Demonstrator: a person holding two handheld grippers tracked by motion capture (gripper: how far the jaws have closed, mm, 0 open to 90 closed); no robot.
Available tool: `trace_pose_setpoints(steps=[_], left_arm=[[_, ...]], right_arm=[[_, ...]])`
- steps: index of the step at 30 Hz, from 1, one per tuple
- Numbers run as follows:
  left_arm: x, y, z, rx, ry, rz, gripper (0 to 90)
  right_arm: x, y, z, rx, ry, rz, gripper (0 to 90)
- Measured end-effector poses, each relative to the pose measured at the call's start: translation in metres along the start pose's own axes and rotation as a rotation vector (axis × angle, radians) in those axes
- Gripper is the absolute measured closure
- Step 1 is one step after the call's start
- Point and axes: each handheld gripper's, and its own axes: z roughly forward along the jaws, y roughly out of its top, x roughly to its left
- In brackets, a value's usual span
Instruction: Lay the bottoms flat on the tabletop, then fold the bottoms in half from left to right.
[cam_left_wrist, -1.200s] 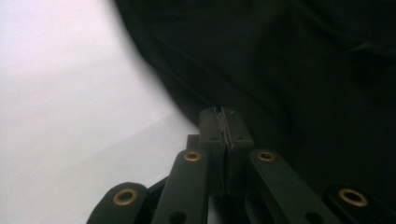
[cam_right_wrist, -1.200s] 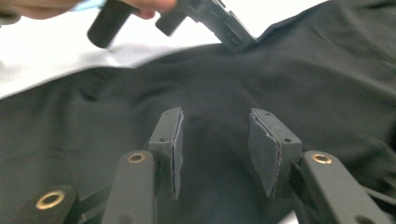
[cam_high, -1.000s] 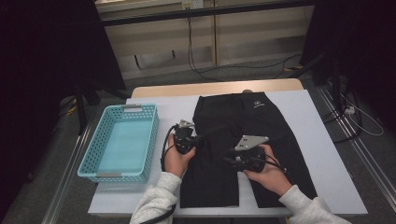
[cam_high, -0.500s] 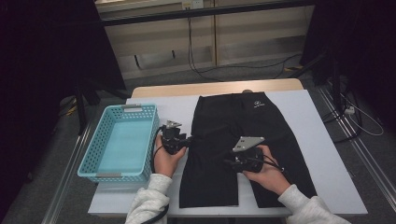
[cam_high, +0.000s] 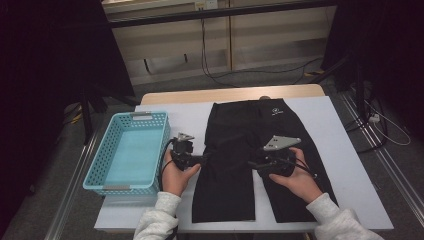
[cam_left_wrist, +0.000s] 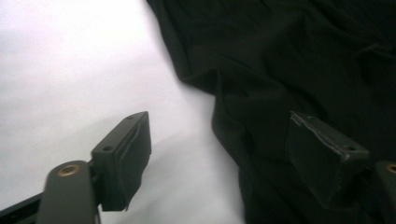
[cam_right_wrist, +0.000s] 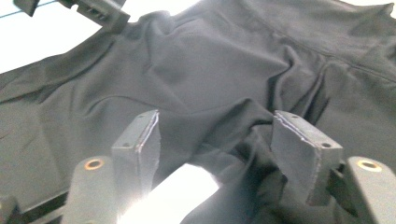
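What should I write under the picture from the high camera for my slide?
Two hand-held grippers, left gripper and right gripper, open over black shorts beside a blue basket.

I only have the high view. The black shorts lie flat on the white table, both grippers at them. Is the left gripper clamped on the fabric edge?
Observer: No. In the left gripper view the left gripper has just been opening; one finger is over the white table, the other over the black shorts, nothing pinched.
Operator: And the right gripper?
Observer: The right gripper has also just been opening; a raised fold of fabric sits between its fingers, untouched by the pads.
Operator: What's beneath that fold?
Observer: A bright patch of table shows through the gap.
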Motion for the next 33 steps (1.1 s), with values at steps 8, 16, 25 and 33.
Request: trace_pose_setpoints(steps=[8, 16, 25, 33], left_arm=[[-0.005, -0.003, -0.001, 0.021, -0.023, 0.024, 14.8], [-0.005, -0.004, -0.004, 0.033, -0.044, 0.036, 11.4], [-0.008, -0.008, -0.005, 0.036, -0.033, 0.042, 13.1], [-0.007, -0.014, -0.007, 0.049, -0.022, 0.053, 18.9]], right_arm=[[-0.003, 0.000, 0.000, -0.006, -0.011, 0.019, 26.2], [-0.005, 0.000, 0.001, -0.014, -0.020, 0.030, 23.8], [-0.006, 0.000, 0.000, -0.020, -0.023, 0.034, 22.8], [-0.004, 0.000, 0.004, -0.016, -0.021, 0.027, 22.4]])
